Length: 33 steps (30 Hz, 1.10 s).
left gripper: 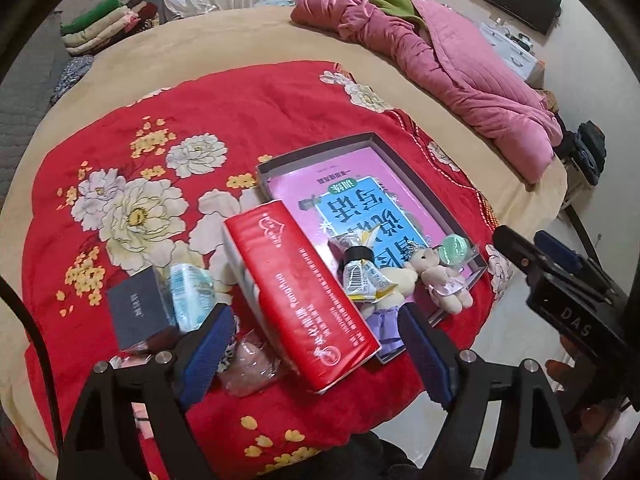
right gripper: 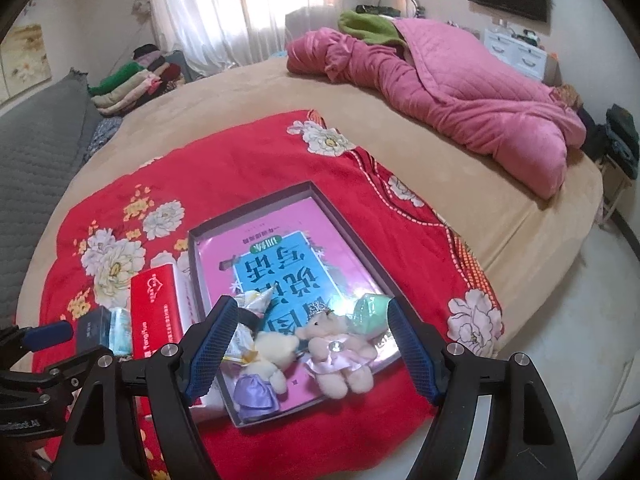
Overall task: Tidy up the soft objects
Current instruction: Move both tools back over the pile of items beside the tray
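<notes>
Both tongs stand wide with nothing between their pads: the left gripper [left gripper: 316, 354] hangs above the red tissue pack [left gripper: 300, 292], and the right gripper [right gripper: 310, 354] hangs above the two small plush bears, touching neither.

One bear, in a pink dress [right gripper: 340, 356] with a little crown, lies on its back at the near end of the shallow grey tray [right gripper: 372, 256]. Its cream fur is short and nubbly. Just beside it lies the bear in a purple skirt [right gripper: 262, 372], which reaches the tray's near-left corner. A small bottle with a black cap [left gripper: 358, 266] rests against that bear, and a pale green wrapped round thing [right gripper: 370, 312] sits at the tray's near right. Under them all, flat in the tray, is a pink and blue book [right gripper: 276, 264].

The tissue pack lies just left of the tray, leaning on its edge; a dark box [left gripper: 138, 308] and a pale blue packet [left gripper: 192, 294] lie further left.

The tray stands on a red flowered quilt [right gripper: 240, 160] spread over a tan bed [right gripper: 248, 92]. Beyond the tray a pink quilt [right gripper: 460, 84] lies heaped, with folded clothes [right gripper: 136, 80] stacked near white curtains [right gripper: 224, 4].
</notes>
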Each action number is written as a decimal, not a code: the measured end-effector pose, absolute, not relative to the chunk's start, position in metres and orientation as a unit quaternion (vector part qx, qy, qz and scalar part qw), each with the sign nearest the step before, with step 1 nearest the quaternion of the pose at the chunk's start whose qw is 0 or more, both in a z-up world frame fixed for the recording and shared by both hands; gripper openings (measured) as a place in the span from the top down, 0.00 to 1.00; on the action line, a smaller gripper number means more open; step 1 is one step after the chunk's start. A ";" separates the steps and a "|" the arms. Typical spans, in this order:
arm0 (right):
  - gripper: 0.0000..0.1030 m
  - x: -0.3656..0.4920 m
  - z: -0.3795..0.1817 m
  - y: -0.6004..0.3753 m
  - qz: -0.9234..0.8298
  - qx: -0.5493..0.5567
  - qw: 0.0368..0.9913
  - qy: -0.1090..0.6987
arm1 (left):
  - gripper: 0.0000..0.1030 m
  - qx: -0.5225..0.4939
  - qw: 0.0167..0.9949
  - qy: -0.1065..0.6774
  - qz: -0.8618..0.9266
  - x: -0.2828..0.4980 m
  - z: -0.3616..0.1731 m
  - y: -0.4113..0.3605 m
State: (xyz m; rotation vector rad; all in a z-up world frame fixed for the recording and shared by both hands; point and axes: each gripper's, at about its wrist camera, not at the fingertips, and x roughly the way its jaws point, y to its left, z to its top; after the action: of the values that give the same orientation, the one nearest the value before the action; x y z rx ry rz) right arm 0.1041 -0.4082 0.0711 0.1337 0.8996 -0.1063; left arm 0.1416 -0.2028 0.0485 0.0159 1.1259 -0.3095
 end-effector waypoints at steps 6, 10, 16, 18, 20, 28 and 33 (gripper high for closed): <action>0.24 0.095 0.087 -0.393 -0.038 0.056 0.905 0.419 | 0.19 0.004 0.840 0.525 -0.140 0.131 0.054 -0.187; 0.24 0.090 0.097 -0.379 -0.022 0.051 0.909 0.413 | 0.19 0.002 0.843 0.521 -0.133 0.124 0.059 -0.173; 0.24 0.085 0.110 -0.347 -0.006 0.014 0.915 0.402 | 0.19 -0.008 0.851 0.513 -0.114 0.111 0.071 -0.140; 0.24 0.083 0.114 -0.336 0.004 0.010 0.918 0.397 | 0.19 -0.014 0.853 0.510 -0.105 0.109 0.075 -0.127; 0.24 0.082 0.116 -0.329 0.015 0.010 0.919 0.393 | 0.19 -0.021 0.857 0.507 -0.092 0.106 0.080 -0.109; 0.24 0.076 0.127 -0.292 0.064 0.010 0.921 0.383 | 0.19 -0.055 0.865 0.497 -0.044 0.098 0.089 -0.048; 0.24 0.072 0.129 -0.271 0.086 0.003 0.919 0.384 | 0.19 -0.071 0.865 0.495 -0.032 0.090 0.089 -0.024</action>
State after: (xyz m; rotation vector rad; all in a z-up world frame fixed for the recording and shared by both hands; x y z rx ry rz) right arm 0.0722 -0.2714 0.1294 0.0055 0.7894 0.1769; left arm 0.0902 -0.0236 0.0894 -0.1478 1.0368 -0.0665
